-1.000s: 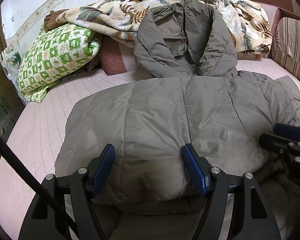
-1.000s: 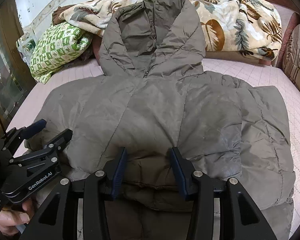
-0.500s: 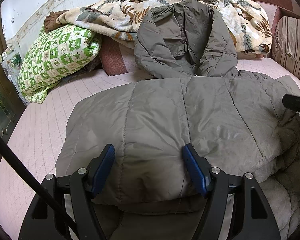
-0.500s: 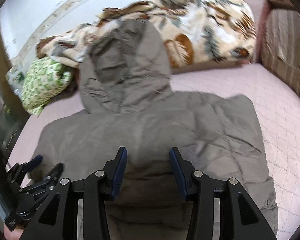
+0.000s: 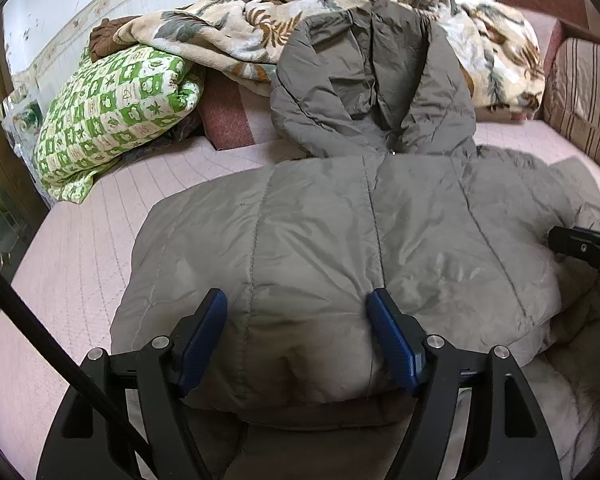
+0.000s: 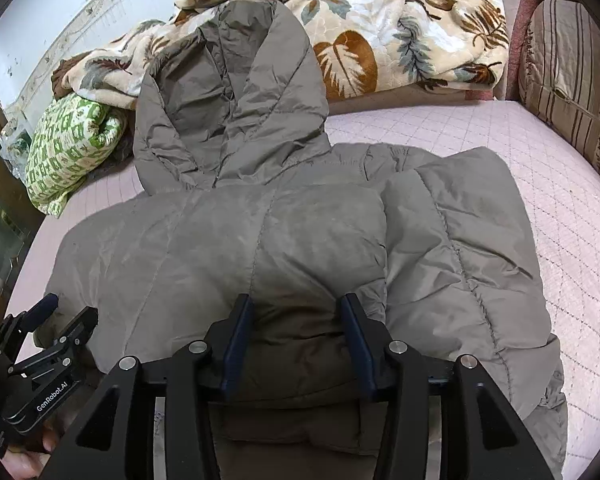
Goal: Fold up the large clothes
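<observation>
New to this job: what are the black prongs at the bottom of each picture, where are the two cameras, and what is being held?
There is no robot arm. A person holds a two-finger gripper in each hand, and each carries a wide-angle camera looking along its fingers. The black prongs with blue pads are those fingers. One picture looks out from the left gripper, the other from the right gripper. A grey hooded jacket lies partly folded on a pink bed, with a leaf-print blanket and a green pillow behind. Both grippers pinch the jacket's near edge; the left jaws are opening, with fabric between them.
</observation>
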Available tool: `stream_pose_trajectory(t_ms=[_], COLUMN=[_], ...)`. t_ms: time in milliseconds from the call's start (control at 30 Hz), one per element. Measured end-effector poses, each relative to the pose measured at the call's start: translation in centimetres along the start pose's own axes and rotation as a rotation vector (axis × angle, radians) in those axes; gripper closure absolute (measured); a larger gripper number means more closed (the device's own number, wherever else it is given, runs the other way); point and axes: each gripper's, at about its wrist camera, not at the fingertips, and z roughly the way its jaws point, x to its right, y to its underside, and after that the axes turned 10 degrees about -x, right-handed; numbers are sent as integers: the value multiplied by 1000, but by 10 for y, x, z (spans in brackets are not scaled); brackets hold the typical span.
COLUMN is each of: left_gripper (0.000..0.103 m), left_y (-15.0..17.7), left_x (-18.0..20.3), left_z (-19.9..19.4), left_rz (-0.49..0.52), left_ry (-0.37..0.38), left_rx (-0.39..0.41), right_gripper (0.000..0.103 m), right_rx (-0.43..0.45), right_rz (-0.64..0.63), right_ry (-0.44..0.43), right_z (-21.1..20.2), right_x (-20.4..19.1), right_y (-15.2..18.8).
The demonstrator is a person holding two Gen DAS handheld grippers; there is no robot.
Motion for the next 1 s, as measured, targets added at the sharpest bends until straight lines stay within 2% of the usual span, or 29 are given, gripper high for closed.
stream_pose_trajectory(t_ms=[167,267,333,400,467,500,567,700,767,1000], left_gripper=[30,30,30,30,30,30,30,30,30,30], left_y=[-8,-11,-10,-9,-6,-5,-5,-8,-8,-6], left_x=[-23,-43,-53,-62,-69,-70,-72,-79,-83,-95], left_z=[-13,-19,-16,-5,12,15,14,-5,-10,-6], left_rz=[-81,-150,-180,-203,-218,-222,-231,-258,-268,-318], left_ry=[9,5,-13,-37,-24,-17,-7,20,24,33], left_rx=[36,48,33,-16,-85,-95,-94,-22,-7,-33], right_gripper=[53,53,53,53,53,52,52,52,52,52], right_rx=[76,104,97,83,34,-4,-16,35,60,48], right_rz=[11,15,18,33,55,63,77,100,97,100], right_ry=[-52,-53,-42,-40,-52,-56,-47,-86,-75,-74], right_z=[-24,-33,-34,-31,-24,-17,-13,-29,-35,-34], right_x=[0,1,4,8,13,15,19,24,25,27], right_y=[0,3,5,6,7,7,9,9,10,12])
